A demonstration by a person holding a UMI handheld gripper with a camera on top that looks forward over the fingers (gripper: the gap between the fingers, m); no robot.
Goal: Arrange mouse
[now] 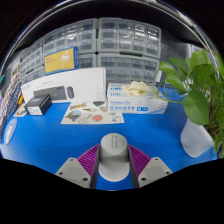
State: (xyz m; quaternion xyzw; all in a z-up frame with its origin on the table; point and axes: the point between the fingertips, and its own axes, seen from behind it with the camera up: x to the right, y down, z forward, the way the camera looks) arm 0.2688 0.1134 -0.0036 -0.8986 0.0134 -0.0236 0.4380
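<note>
Between fingers point(114, 168): grey mouse point(114, 155), clamped by both pads above blue table point(150, 135).

place: office or lab | cues: drawer cabinets point(115, 40), boxes point(137, 98), blue desk point(60, 140)

Pale grey rounded computer mouse point(114, 152) sitting between magenta finger pads point(90, 158), bright blue tabletop point(60, 135) spreading beyond, white and light-blue cardboard box point(137, 98) standing behind, green leafy plant point(200, 85) showing beside, small black box point(40, 103) lying nearby
</note>
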